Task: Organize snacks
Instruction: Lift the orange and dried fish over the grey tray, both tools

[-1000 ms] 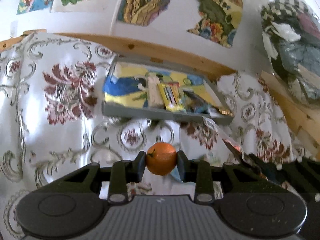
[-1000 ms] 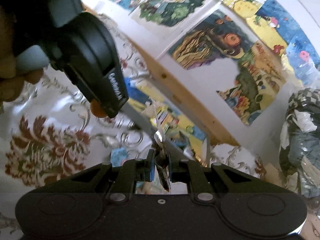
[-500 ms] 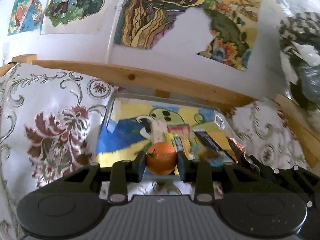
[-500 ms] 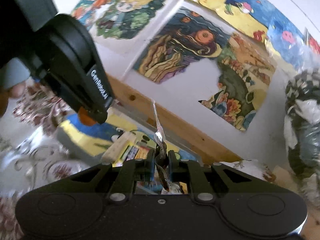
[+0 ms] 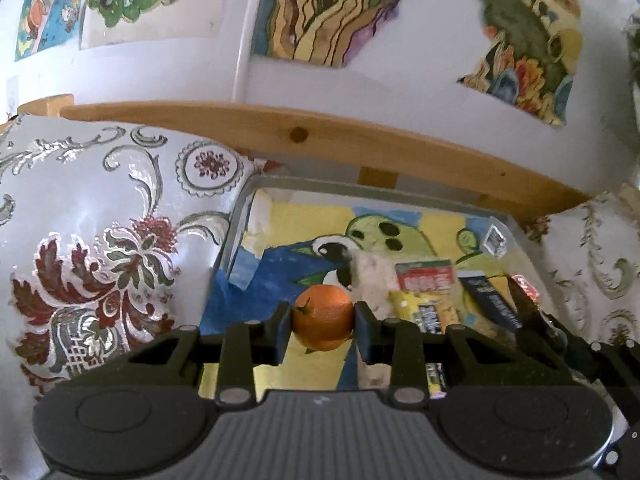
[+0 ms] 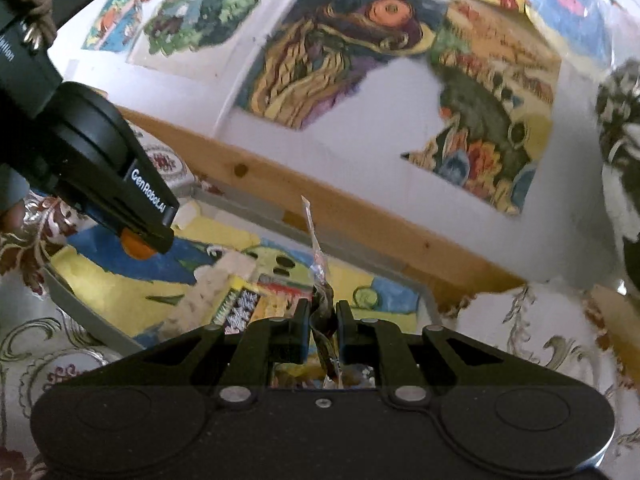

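My left gripper (image 5: 323,329) is clenched on an orange (image 5: 323,322), held just above the near part of the grey tray (image 5: 236,220), over its painted parrot lining. My right gripper (image 6: 322,318) pinches a clear crinkled wrapper (image 6: 316,256); what is inside I cannot make out, and its lower end is hidden behind the fingers. In the right view, the left gripper's body covers most of the orange. Snack packets (image 5: 426,280) lie in the tray, blurred, their labels unreadable, partly cut off by my left fingers. The tray sits on a flowered tablecloth (image 5: 100,240).
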Motion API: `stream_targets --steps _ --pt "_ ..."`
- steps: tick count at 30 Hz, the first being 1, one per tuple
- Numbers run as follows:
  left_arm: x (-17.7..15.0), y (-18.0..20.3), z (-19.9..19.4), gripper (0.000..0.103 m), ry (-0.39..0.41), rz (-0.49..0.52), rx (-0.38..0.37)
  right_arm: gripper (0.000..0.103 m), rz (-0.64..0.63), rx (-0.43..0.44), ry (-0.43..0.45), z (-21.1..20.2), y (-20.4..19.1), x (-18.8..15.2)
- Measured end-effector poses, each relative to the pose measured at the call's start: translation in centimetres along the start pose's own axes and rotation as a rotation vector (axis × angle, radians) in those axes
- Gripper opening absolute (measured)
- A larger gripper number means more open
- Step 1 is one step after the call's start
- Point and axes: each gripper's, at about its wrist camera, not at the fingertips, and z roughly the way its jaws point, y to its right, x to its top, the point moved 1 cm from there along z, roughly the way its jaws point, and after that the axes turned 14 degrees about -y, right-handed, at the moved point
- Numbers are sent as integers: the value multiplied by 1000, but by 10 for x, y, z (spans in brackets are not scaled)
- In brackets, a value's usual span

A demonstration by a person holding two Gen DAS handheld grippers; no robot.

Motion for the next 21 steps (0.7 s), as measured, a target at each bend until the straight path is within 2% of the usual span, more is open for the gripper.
stream_targets --steps 12,21 --pt "0 1 26 36 -51 -22 20 13 70 54 -96 26 5 -4" --pt "-6 2 37 37 -90 -38 28 13 133 94 -129 35 12 -7"
